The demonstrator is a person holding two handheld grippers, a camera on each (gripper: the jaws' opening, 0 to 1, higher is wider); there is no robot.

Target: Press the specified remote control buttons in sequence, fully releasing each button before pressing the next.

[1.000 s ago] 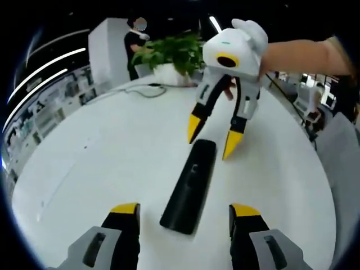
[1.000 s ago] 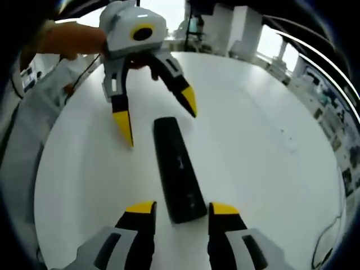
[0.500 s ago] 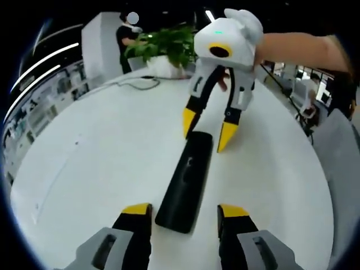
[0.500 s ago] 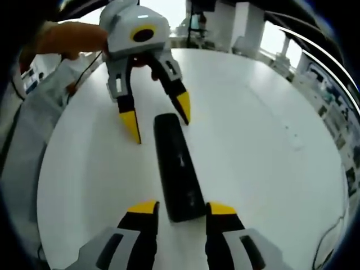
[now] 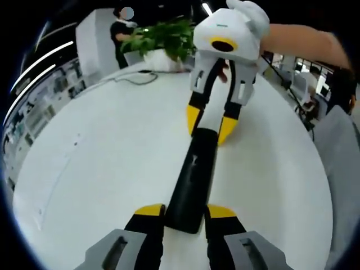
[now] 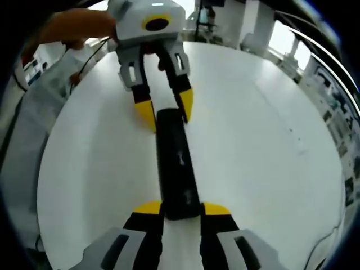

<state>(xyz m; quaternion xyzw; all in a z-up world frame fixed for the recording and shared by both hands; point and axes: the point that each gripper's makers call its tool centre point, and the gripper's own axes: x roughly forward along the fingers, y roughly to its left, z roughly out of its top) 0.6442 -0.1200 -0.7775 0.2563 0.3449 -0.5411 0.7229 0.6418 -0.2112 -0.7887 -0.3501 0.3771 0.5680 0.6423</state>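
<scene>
A long black remote control (image 5: pixel 196 169) lies flat on the round white table (image 5: pixel 101 146). In the left gripper view my left gripper (image 5: pixel 184 212) has its yellow-tipped jaws pressed against both sides of the remote's near end. My right gripper (image 5: pixel 209 125) comes from the far side, its tips hugging the remote's other end. The right gripper view shows the mirror picture: the right gripper (image 6: pixel 181 209) is shut on one end of the remote (image 6: pixel 175 163), and the left gripper (image 6: pixel 166 109) clasps the opposite end.
A potted plant (image 5: pixel 163 45) and a dark cable (image 5: pixel 135 76) sit at the table's far edge, with a person (image 5: pixel 121 34) standing behind. A bare arm (image 5: pixel 298 42) holds the right gripper. A grey chair (image 5: pixel 340 146) stands beside the table.
Both grippers came in toward the remote from opposite ends. Their jaws narrowed from wide open to closed against its sides.
</scene>
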